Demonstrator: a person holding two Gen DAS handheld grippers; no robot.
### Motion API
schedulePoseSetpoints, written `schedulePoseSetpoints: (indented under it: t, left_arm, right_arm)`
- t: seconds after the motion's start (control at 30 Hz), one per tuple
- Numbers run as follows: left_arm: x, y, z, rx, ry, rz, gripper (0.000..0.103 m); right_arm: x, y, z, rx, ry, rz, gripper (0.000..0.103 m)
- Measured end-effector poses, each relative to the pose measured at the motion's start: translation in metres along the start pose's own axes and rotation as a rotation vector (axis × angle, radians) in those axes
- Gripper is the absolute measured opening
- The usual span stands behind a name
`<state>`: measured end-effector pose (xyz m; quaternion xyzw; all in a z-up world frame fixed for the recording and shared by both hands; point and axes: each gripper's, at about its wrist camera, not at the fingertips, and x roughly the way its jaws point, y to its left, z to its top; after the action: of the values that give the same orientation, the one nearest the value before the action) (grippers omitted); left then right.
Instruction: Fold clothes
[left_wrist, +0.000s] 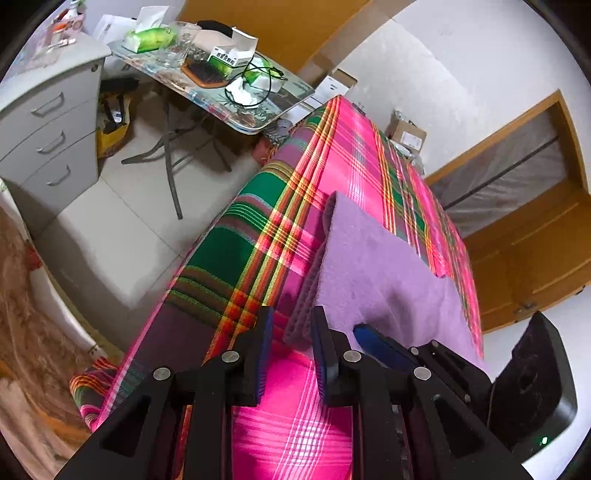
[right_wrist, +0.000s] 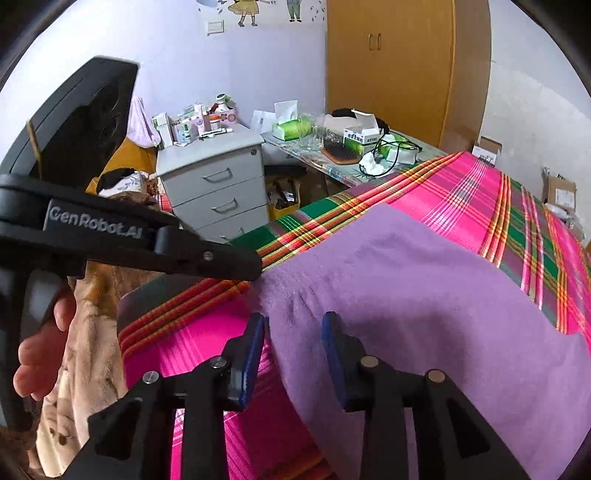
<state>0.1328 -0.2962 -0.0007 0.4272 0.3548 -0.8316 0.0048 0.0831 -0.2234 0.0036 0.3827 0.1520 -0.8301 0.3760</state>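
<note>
The purple garment (right_wrist: 424, 295) lies on the bed, spread over the pink and green checked cover (left_wrist: 354, 155), with its near edge close to me. It looks like soft, thick fleece: light, limp and not slippery, so I judge it will sag and bend wherever I lift it, and the best hold is at an edge or a corner. My left tongs (left_wrist: 291, 354) stand apart, just before the garment's side edge, where I see layers lying one on another. My right tongs (right_wrist: 295, 354) are also apart, one finger on the garment and one beside it on the cover, clamped on nothing. The left view shows this layered edge; the right view does not. The right view shows the wide top face of the garment, and also my left hand (right_wrist: 40, 350) beside it.
</note>
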Motion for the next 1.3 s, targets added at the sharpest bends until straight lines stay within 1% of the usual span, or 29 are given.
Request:
schedulePoseSetpoints:
  t: [0.03,0.07,0.1,0.2,0.23,0.27,0.4,0.47,0.5,0.63,0.67,0.7,0.77,0.83,0.97,1.13,1.17,1.23,1.27,1.3]
  left_arm:
    - [-0.001,0.001,0.0,-0.004,-0.003,-0.003,0.021]
    - [-0.001,0.002,0.001,-0.011,-0.004,-0.005,0.021]
    - [-0.001,0.003,0.001,-0.017,-0.004,-0.009,0.021]
    - [-0.001,0.003,0.001,-0.022,-0.004,-0.023,0.021]
    - [-0.001,0.003,0.002,-0.021,-0.004,-0.024,0.021]
    - [0.0,0.004,0.003,-0.023,-0.004,-0.024,0.021]
    - [0.0,0.009,0.005,-0.04,-0.009,-0.027,0.021]
    - [0.0,0.011,0.005,-0.046,-0.007,-0.025,0.021]
    - [0.001,0.012,0.005,-0.047,-0.005,-0.025,0.021]
    - [0.001,0.013,0.006,-0.045,-0.001,-0.027,0.021]
    - [0.001,0.014,0.006,-0.044,-0.001,-0.027,0.021]
    - [0.0,0.014,0.007,-0.045,-0.003,-0.027,0.021]
    - [0.0,0.016,0.009,-0.049,-0.007,-0.025,0.021]
    - [-0.001,0.016,0.012,-0.048,-0.005,-0.028,0.021]
    - [0.005,0.014,0.017,-0.029,0.03,-0.034,0.021]
    - [0.014,0.009,0.029,-0.01,0.074,-0.07,0.021]
    - [0.016,0.007,0.033,-0.01,0.081,-0.069,0.021]
    - [0.022,0.005,0.037,-0.01,0.1,-0.075,0.038]
    - [0.025,0.003,0.04,-0.01,0.11,-0.08,0.039]
    - [0.028,0.002,0.042,-0.011,0.124,-0.085,0.039]
  right_arm:
    - [-0.002,-0.002,0.001,0.004,-0.006,0.003,0.017]
    - [-0.005,-0.003,0.003,0.002,-0.021,-0.001,0.007]
    - [-0.011,-0.004,0.005,0.003,-0.046,-0.009,0.004]
    - [-0.027,-0.007,0.013,0.004,-0.116,-0.027,0.004]
    - [-0.029,-0.007,0.014,-0.001,-0.121,-0.021,0.004]
    - [-0.028,-0.005,0.015,-0.004,-0.115,-0.014,0.004]
    - [-0.007,0.006,0.007,-0.03,-0.038,0.022,0.004]
    - [0.002,0.01,0.002,-0.034,-0.008,0.033,0.008]
    - [0.003,0.01,0.002,-0.031,-0.003,0.038,0.012]
    - [0.005,0.009,0.003,-0.019,0.009,0.04,0.015]
    - [0.003,0.011,0.003,-0.025,0.006,0.033,0.018]
    - [0.002,0.013,0.002,-0.033,0.002,0.027,0.024]
    - [0.001,0.018,0.001,-0.058,-0.003,0.015,0.032]
    - [0.003,0.025,0.0,-0.095,0.002,-0.009,0.034]
    - [0.009,0.041,-0.002,-0.167,0.02,-0.072,0.038]
    - [0.015,0.05,-0.003,-0.222,0.039,-0.135,0.038]
    - [0.015,0.052,-0.003,-0.231,0.039,-0.14,0.038]
    - [0.015,0.052,-0.004,-0.237,0.037,-0.163,0.033]
    - [0.015,0.052,-0.005,-0.237,0.037,-0.177,0.023]
    - [0.015,0.051,-0.005,-0.235,0.033,-0.186,0.017]
